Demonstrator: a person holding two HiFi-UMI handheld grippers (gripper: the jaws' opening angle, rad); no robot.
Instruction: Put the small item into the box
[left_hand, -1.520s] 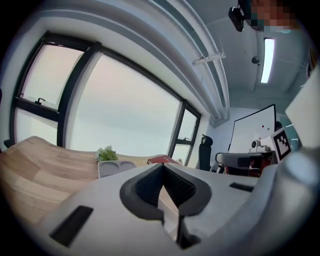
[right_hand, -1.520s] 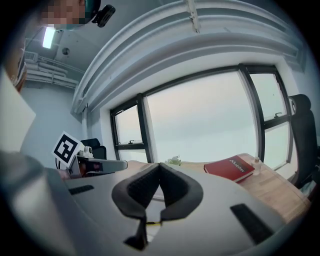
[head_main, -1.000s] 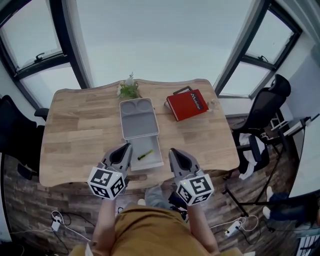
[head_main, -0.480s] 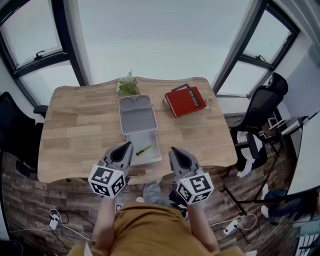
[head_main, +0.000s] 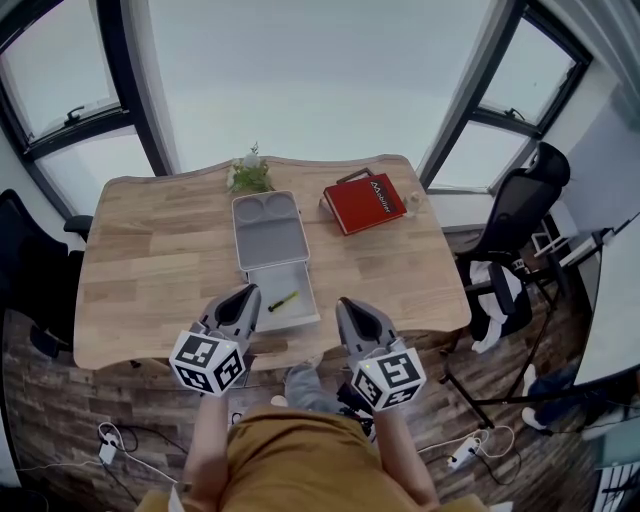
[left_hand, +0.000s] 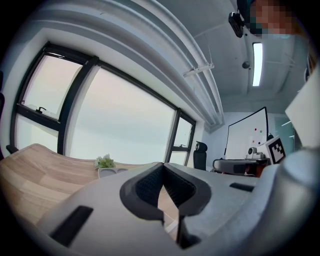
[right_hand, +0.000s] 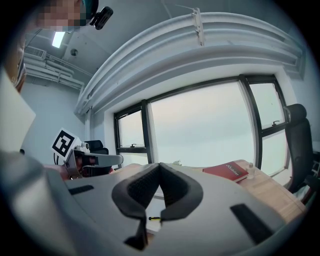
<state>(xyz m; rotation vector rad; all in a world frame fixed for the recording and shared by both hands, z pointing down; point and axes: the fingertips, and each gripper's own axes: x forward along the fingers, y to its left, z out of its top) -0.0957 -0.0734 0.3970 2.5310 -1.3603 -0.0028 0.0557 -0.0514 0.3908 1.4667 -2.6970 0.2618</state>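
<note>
Head view: small item (head_main: 283, 299) inside open box (head_main: 304, 284)

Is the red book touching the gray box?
Apart. The head view shows a strip of bare wooden table between the red book and the gray box.

White lettering is printed on the cover of the red book (head_main: 364, 203), but no word can be read. Black-and-white square markers are carried on the left gripper (head_main: 243, 297) and the right gripper (head_main: 347, 306).
</note>
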